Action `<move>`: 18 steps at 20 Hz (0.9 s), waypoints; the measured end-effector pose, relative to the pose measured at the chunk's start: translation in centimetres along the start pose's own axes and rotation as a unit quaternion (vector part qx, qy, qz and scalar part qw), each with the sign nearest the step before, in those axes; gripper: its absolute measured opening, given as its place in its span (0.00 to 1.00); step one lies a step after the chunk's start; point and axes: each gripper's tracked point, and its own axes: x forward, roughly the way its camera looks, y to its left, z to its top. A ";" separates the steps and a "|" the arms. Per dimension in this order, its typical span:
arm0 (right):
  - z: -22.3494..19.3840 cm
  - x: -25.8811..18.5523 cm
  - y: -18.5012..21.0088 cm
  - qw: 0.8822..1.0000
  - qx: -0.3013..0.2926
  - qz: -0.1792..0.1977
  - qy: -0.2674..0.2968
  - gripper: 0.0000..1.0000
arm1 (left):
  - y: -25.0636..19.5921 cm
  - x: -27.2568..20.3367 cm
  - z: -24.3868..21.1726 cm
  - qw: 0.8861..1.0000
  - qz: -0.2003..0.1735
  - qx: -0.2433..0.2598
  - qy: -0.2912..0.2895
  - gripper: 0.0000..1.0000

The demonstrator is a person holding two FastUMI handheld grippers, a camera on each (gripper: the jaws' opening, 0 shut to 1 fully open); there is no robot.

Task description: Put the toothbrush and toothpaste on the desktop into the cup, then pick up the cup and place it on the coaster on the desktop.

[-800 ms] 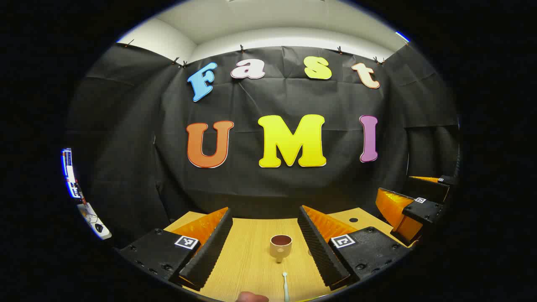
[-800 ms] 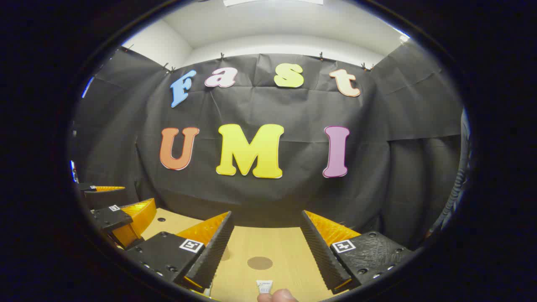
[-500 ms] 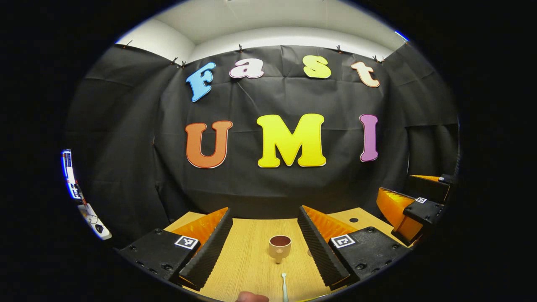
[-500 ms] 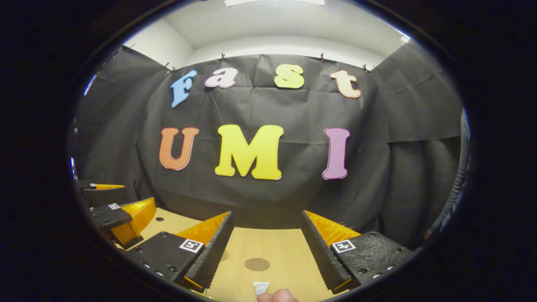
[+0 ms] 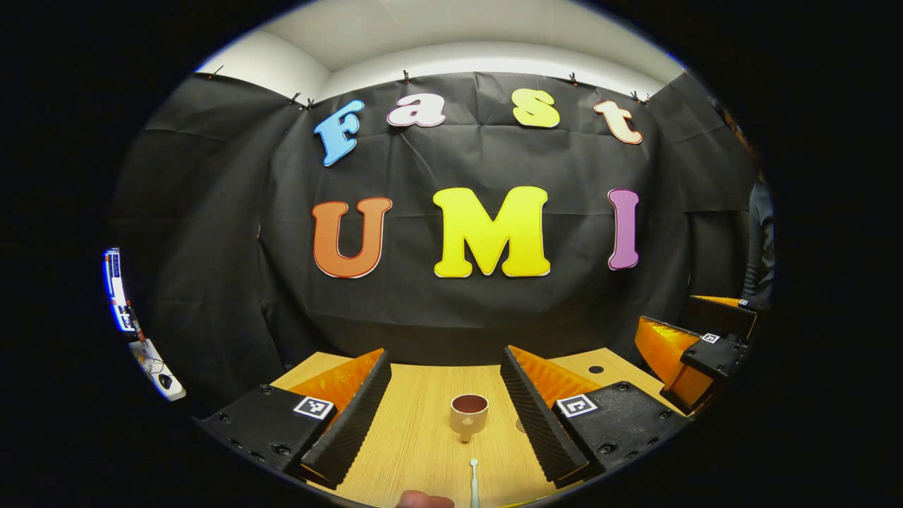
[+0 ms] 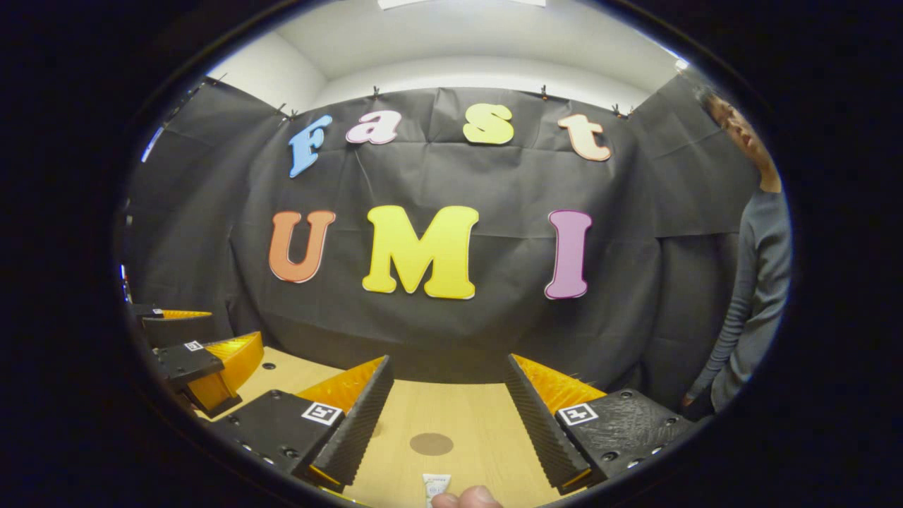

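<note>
In the left gripper view a beige cup (image 5: pixel 468 415) with a dark inside stands upright on the wooden desktop (image 5: pixel 416 437), between the fingers of my open left gripper (image 5: pixel 444 409) but farther off. A white toothbrush (image 5: pixel 474 481) lies in front of the cup near the bottom edge. In the right gripper view a round brown coaster (image 6: pixel 431 444) lies flat on the desktop between the fingers of my open right gripper (image 6: pixel 444 416). The end of a white toothpaste tube (image 6: pixel 436 487) lies just before it. Neither gripper holds anything.
A fingertip (image 5: pixel 423 500) shows at the bottom of the left gripper view, another fingertip (image 6: pixel 467 498) in the right. The right gripper (image 5: pixel 695 353) appears at far right in the left view, the left gripper (image 6: pixel 201 363) at far left in the right view. A person (image 6: pixel 751 268) stands at right.
A person has come into sight at the right edge of both views. Both cameras shifted slightly; the cup, coaster, toothbrush and toothpaste lie where they were.
</note>
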 end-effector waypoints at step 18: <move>-11.3 -0.2 -4.5 0.994 -0.029 -0.013 0.105 0.95 | -3.5 -0.5 -15.4 0.990 -0.017 0.000 0.143 0.99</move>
